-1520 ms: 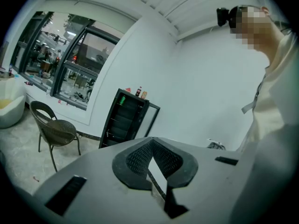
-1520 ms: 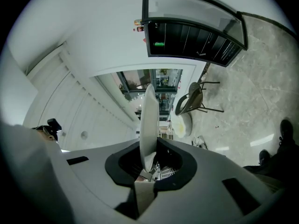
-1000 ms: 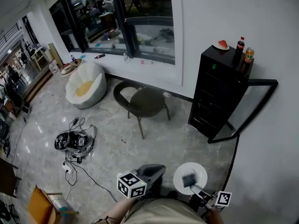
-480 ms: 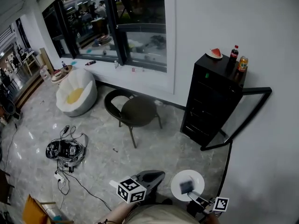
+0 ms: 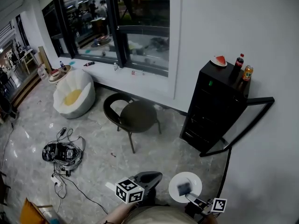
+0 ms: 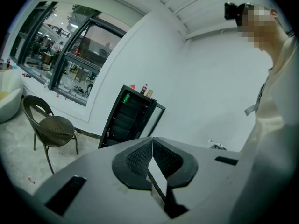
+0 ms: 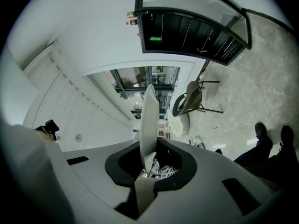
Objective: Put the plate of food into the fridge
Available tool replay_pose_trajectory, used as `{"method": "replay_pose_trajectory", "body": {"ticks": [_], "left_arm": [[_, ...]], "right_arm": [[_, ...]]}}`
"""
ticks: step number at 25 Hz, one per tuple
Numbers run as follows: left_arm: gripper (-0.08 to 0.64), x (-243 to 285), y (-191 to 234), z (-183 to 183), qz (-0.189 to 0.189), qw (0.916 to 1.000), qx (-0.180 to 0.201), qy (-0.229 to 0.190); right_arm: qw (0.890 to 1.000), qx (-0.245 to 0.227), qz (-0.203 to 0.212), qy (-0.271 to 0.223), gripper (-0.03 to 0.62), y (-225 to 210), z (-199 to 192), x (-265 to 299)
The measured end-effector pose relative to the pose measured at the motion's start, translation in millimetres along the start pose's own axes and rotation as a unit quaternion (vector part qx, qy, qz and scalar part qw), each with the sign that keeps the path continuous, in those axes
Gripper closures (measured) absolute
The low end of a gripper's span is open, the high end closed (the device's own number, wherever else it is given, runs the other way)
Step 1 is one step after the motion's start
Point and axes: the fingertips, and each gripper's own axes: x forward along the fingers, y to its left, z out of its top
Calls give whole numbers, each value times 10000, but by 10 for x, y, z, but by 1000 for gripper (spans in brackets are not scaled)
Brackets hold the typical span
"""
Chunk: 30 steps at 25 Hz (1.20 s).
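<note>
A white plate (image 5: pixel 185 186) with a dark, blurred lump (image 5: pixel 184 188) on it is held low in the head view. My right gripper (image 5: pixel 190 196) is shut on its near rim. In the right gripper view the plate (image 7: pixel 148 120) stands edge-on between the jaws of that gripper (image 7: pixel 147 164). The black fridge (image 5: pixel 215 108) stands by the white wall ahead, its glass door (image 5: pixel 245 122) swung open to the right. It also shows in both gripper views: fridge (image 7: pixel 187 36), fridge (image 6: pixel 128 118). My left gripper (image 5: pixel 148 177) is shut with nothing in it, jaws pressed together (image 6: pixel 152 157).
On top of the fridge sit a small plate with a watermelon slice (image 5: pixel 218 60), a cola bottle (image 5: pixel 240 62) and an orange can (image 5: pixel 247 73). A dark round chair (image 5: pixel 135 115) stands left of the fridge. A white beanbag seat (image 5: pixel 72 94) and tangled cables (image 5: pixel 60 152) lie further left.
The head view has shifted a little, so the fridge and chair sit slightly lower and more to the left. The plate stays in my right gripper; the left stays shut.
</note>
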Motion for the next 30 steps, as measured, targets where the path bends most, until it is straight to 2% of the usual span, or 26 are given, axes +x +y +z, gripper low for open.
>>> {"method": "replay_pose_trajectory", "body": {"ticks": [8,13,19,23,30], "left_arm": [[549,70,230,211,-207,9997,52,-124],[549,71,351,383,-436,9988,155,-130],[549,170,494,399,-752,9971,-72,13],[549,166,680,447,-895,9959,-75,70],[549,47,1037,578,-935,9955,-129,-68]], "right_arm": [[9994,-171,-262,-164,537,-79,191,129],[9990,-214,-171,-364,537,74,230,347],[9972,-93,-207,-713,537,205,309,474],[9960,-90,-233,-856,537,238,350,620],[9956,-15,-283,-890,537,243,314,899]]}}
